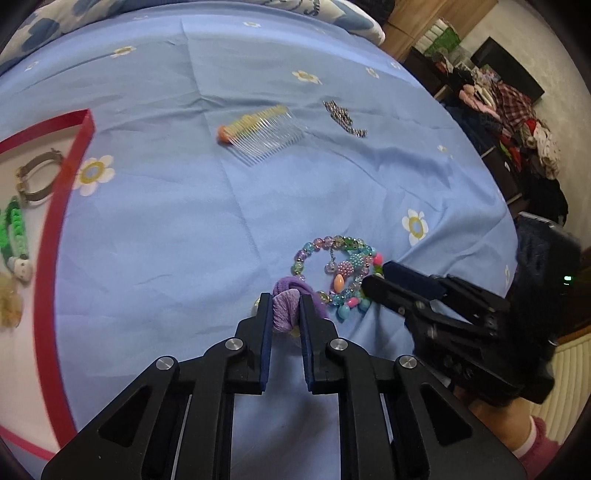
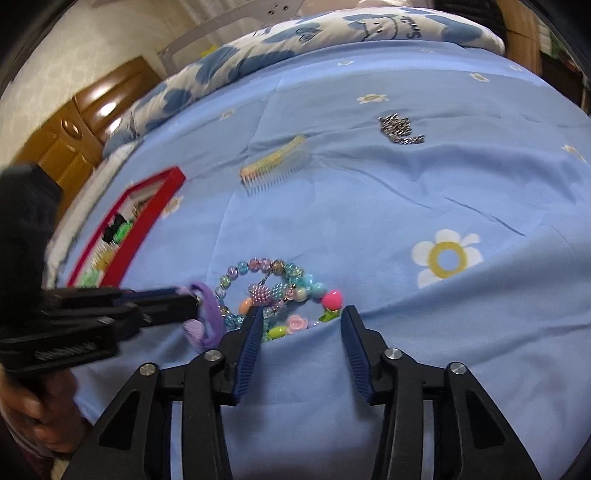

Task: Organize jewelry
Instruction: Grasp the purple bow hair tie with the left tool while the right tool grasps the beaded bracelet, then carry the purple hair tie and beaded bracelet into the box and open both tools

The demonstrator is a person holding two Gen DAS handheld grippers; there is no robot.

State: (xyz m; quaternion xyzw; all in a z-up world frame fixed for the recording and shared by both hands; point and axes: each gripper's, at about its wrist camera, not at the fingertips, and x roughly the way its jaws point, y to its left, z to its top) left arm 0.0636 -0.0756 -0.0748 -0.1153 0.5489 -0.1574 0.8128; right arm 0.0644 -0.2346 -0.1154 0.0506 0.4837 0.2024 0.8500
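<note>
My left gripper (image 1: 285,299) is shut on a purple fabric hair tie (image 1: 284,308) lying on the blue flowered bedsheet (image 1: 166,240). Touching the tie on its right is a tangle of colourful beaded bracelets (image 1: 334,266). In the right wrist view my right gripper (image 2: 302,310) stands open over the near edge of the bracelets (image 2: 273,288); a pink flower bead (image 2: 297,322) lies between its fingers. Its left pad touches beads and its right pad is apart from them. The left gripper (image 2: 192,301) comes in from the left, holding the tie (image 2: 207,326).
A red-rimmed box (image 1: 55,206) at the left holds a metal bangle (image 1: 38,177) and a green piece (image 1: 14,225). Farther back lie a clear hair comb (image 1: 264,134) and a silver chain (image 1: 345,118). A patterned duvet (image 2: 332,29) borders the far side.
</note>
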